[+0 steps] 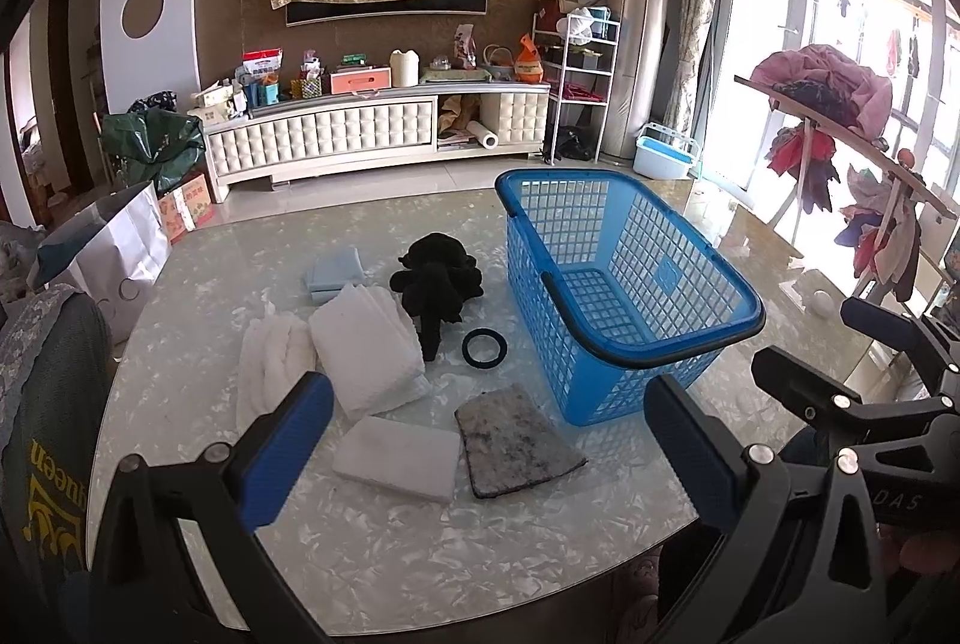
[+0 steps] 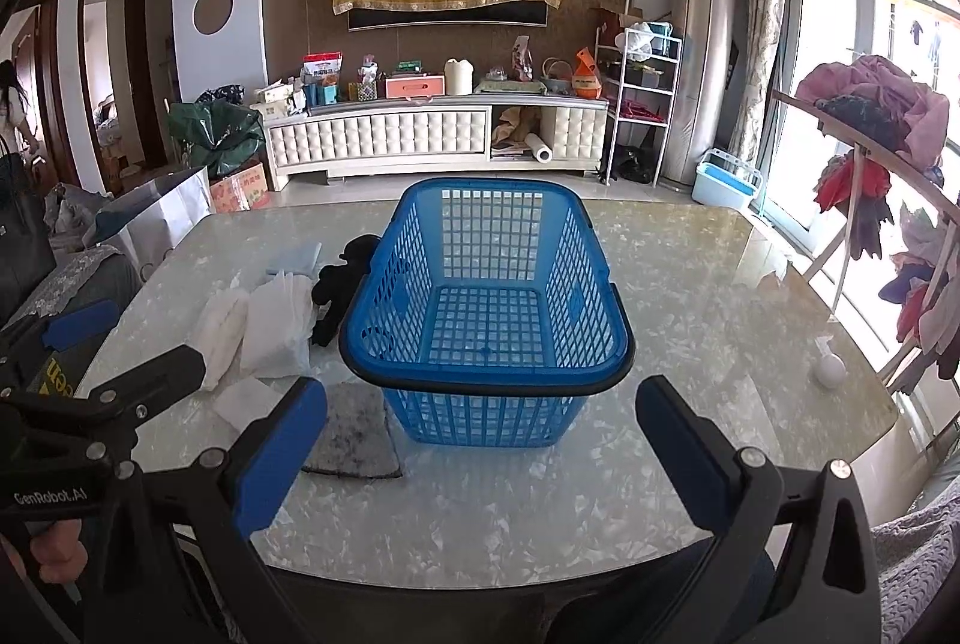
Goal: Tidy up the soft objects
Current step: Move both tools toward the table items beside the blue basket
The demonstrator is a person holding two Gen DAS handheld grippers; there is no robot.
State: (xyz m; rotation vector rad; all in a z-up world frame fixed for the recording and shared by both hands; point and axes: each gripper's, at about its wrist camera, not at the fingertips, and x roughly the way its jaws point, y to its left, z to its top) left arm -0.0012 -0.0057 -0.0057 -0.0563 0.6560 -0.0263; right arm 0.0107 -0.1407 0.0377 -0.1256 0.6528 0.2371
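Left tool (image 1: 480,446): jaws spread wide, holding nothing, above the table (image 1: 420,554).
Right tool (image 2: 474,455): spread wide, empty, facing the blue basket (image 2: 486,344).
White sponge (image 1: 396,458): at 6 o'clock, touching the grey pad (image 1: 516,440).
Soft pile: white cloths (image 1: 366,350), black plush (image 1: 435,284), black ring (image 1: 484,344), at 9 o'clock of the basket.

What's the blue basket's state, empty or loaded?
Empty. The blue basket shows bare mesh floor in both views; the black plush and white cloths lie outside it on the table.
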